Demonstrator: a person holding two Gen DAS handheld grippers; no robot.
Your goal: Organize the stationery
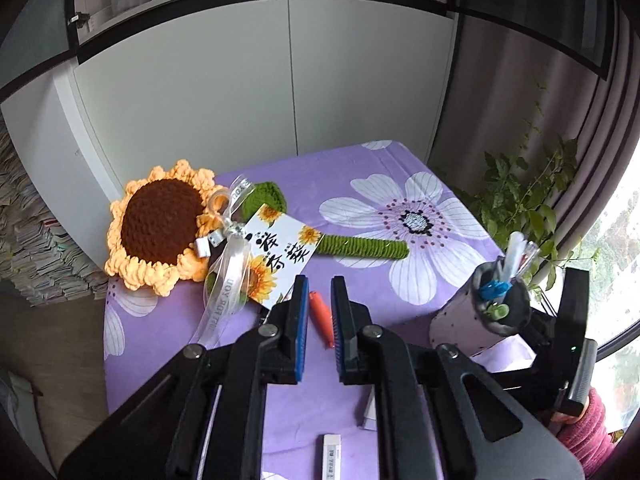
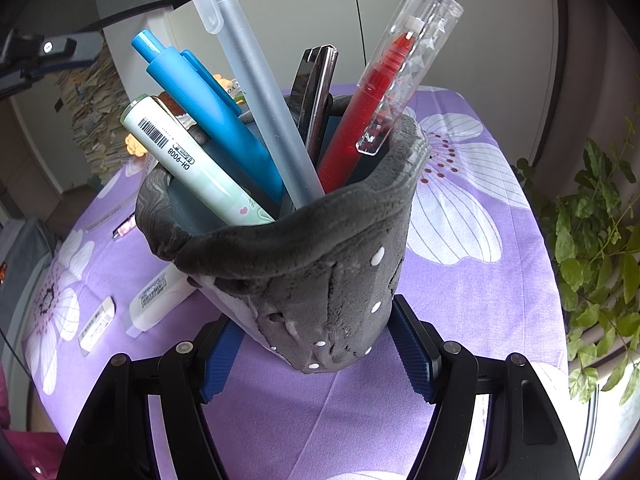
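Observation:
In the left wrist view my left gripper (image 1: pixel 320 294) is open, its two fingers either side of an orange pen (image 1: pixel 322 317) that lies on the purple flowered cloth (image 1: pixel 360 176). I cannot tell whether the fingers touch the pen. In the right wrist view my right gripper (image 2: pixel 316 344) is shut on a grey felt pen holder (image 2: pixel 316 280), tilted and lifted off the cloth. The holder contains several pens: a blue one (image 2: pixel 216 116), a frosted one (image 2: pixel 256 96), a red clear one (image 2: pixel 380 96) and a mint one (image 2: pixel 192 164). The holder also shows in the left wrist view (image 1: pixel 488 308).
A crocheted sunflower (image 1: pixel 160 228) with a green stem (image 1: pixel 360 246) and a card (image 1: pixel 280 256) lies at the back left. A white eraser (image 1: pixel 331 456) and a correction tape (image 2: pixel 154 304) lie on the near cloth. A plant (image 1: pixel 520 196) stands right of the table.

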